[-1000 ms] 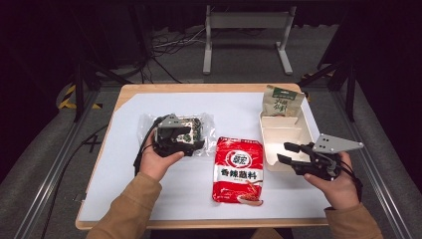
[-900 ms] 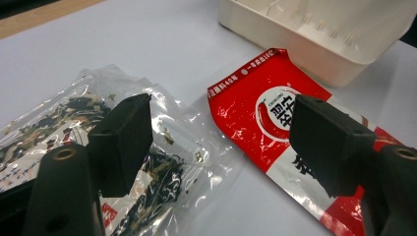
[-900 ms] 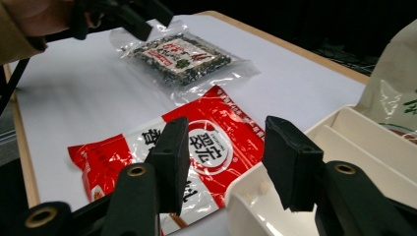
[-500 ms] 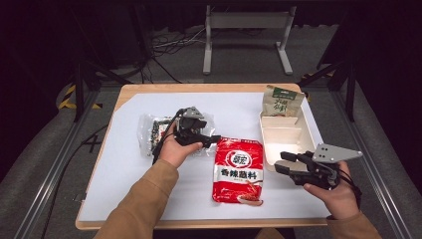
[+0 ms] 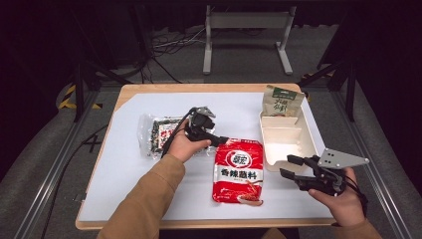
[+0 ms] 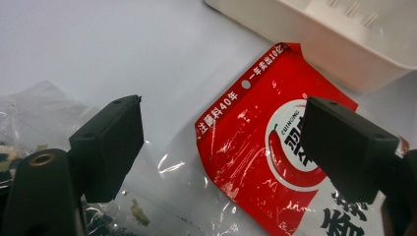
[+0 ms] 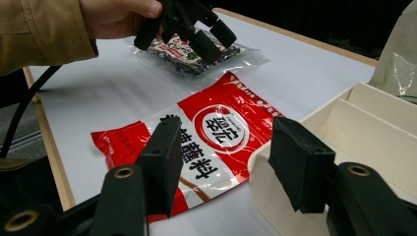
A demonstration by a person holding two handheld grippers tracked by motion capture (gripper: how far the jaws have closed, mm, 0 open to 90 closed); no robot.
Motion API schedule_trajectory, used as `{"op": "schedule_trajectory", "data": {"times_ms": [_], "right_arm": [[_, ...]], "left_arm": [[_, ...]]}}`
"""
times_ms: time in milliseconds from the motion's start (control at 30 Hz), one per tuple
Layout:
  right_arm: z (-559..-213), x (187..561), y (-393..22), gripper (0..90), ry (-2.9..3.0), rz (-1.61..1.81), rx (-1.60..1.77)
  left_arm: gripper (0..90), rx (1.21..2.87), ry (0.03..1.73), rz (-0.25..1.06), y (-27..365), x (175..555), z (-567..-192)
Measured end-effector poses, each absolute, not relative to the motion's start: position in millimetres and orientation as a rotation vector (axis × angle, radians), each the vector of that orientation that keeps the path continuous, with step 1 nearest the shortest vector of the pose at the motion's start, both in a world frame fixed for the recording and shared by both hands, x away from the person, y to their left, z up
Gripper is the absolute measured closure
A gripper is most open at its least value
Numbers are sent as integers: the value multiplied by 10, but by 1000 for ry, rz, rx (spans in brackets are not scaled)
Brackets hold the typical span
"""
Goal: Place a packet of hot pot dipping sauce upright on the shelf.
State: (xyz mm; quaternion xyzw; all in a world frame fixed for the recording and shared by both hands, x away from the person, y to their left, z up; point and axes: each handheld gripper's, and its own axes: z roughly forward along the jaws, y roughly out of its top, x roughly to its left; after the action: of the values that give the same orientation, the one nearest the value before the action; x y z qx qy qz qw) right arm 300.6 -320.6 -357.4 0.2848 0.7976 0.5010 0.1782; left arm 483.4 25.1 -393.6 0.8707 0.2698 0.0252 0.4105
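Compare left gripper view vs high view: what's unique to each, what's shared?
Left gripper view alone: small white print along the top edge of the flat red foil sauce packet. High view alone: upright green paper pouch, the right gripper with open jaws, brown sleeves. Shared: red packet, clear plastic bag of dark bits, white plastic divided tray.

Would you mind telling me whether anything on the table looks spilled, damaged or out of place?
Nothing stands out. The red packet lies flat and sealed beside the white tray, the clear packet looks intact, and the green pouch stands upright behind the tray.
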Motion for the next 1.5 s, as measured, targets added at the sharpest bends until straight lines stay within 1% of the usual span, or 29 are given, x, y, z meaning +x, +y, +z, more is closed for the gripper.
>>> {"op": "schedule_trajectory", "data": {"times_ms": [167, 267, 367, 400, 500, 567, 667, 1000, 1133, 1233, 1300, 1400, 1500], "right_arm": [[-3613, 2967, -3225, 442, 2259, 1409, 813], [-3632, 2950, -3275, 435, 2246, 1405, 837], [-3645, 2934, -3315, 430, 2239, 1398, 855], [-3646, 2931, -3318, 427, 2239, 1396, 856], [-3645, 2933, -3314, 415, 2240, 1393, 854], [-3645, 2938, -3314, 414, 2240, 1392, 855], [-3652, 2961, -3303, 412, 2245, 1392, 860], [-3676, 2990, -3269, 399, 2262, 1401, 855], [-3672, 2995, -3279, 396, 2255, 1407, 861], [-3675, 3008, -3268, 391, 2258, 1411, 858], [-3675, 3014, -3261, 387, 2258, 1417, 859], [-3670, 3033, -3249, 383, 2256, 1429, 858], [-3667, 3052, -3237, 383, 2256, 1436, 851]], "left_arm": [[194, 2192, 684, 61, 162, 4880, -3951], [178, 2213, 702, 69, 130, 4932, -3993], [180, 2241, 712, 80, 94, 4972, -4068], [190, 2254, 707, 78, 82, 4981, -4092], [257, 2281, 711, 21, 44, 4989, -4159], [257, 2286, 707, 29, 37, 4993, -4170], [255, 2287, 732, -2, 21, 5002, -4213], [262, 2344, 707, -47, -59, 4981, -4294], [291, 2367, 677, -102, -79, 4961, -4320], [296, 2363, 655, -160, -82, 4930, -4311], [288, 2358, 635, -150, -81, 4907, -4296], [305, 2341, 621, -146, -60, 4867, -4250], [341, 2340, 595, -130, -32, 4837, -4207]]}}
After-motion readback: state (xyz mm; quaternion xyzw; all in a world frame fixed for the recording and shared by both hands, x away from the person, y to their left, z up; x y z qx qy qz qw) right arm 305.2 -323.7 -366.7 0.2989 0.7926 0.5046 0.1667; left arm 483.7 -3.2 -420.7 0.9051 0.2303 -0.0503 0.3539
